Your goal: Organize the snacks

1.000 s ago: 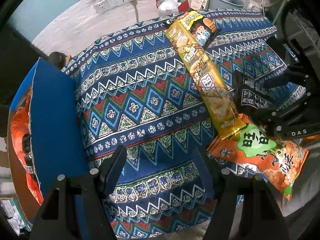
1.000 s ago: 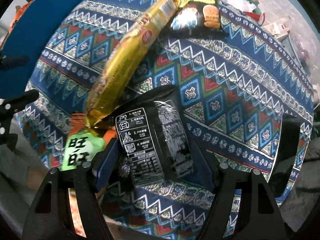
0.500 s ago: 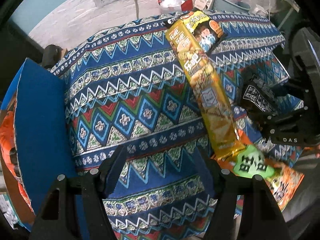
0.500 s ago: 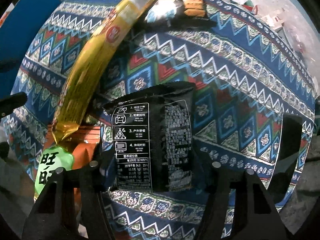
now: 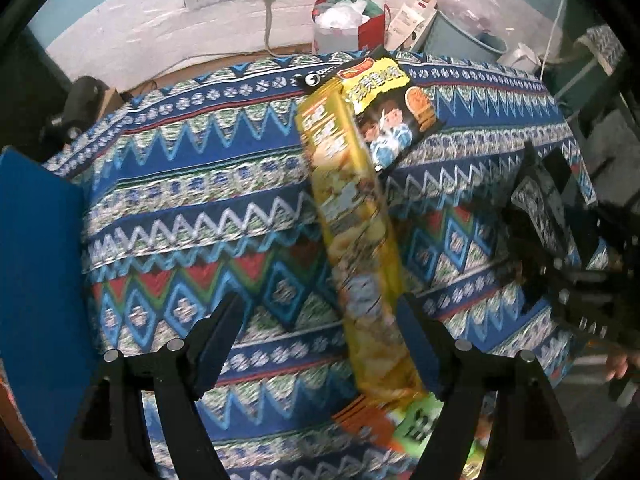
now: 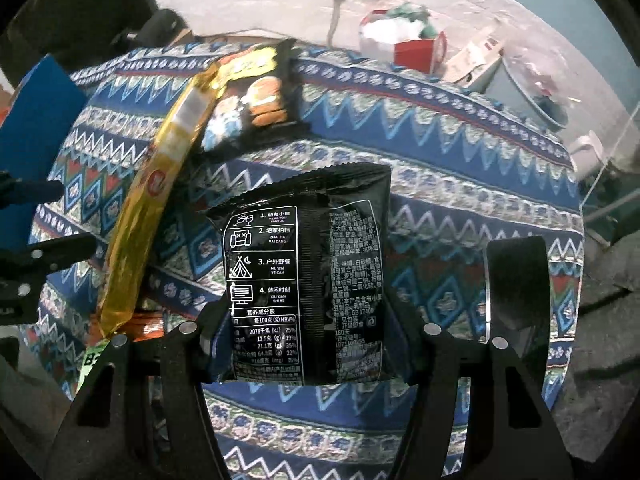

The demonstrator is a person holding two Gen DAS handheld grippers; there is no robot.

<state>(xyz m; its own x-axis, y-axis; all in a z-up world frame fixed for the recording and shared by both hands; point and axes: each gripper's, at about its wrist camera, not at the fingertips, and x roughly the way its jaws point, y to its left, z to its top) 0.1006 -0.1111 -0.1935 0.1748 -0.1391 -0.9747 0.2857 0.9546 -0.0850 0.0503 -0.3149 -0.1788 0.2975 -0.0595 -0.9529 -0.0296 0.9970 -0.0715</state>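
My right gripper (image 6: 308, 344) pinches the black snack packet (image 6: 306, 276) by its lower end, one finger pressed on each side edge, so the packet stands up ahead of the fingers with its printed back facing me, lifted clear of the patterned cloth (image 6: 460, 208). These jaws closed in within the last second and now sit at the packet's width.

My left gripper (image 5: 316, 340) is spread and has just been opening wider; nothing is pinched. The long yellow snack pack (image 5: 352, 216) lies on the cloth and runs away from me. Its near end passes between my fingers, close against the right finger (image 5: 416, 332), but I cannot tell whether they touch. Under that near end, just by the right finger, lies an orange and green packet (image 5: 400, 424). At the yellow pack's far end a black cartoon packet (image 5: 394, 120) sits partly beneath it. A blue board (image 5: 36, 264) stands off to the left of my left finger.
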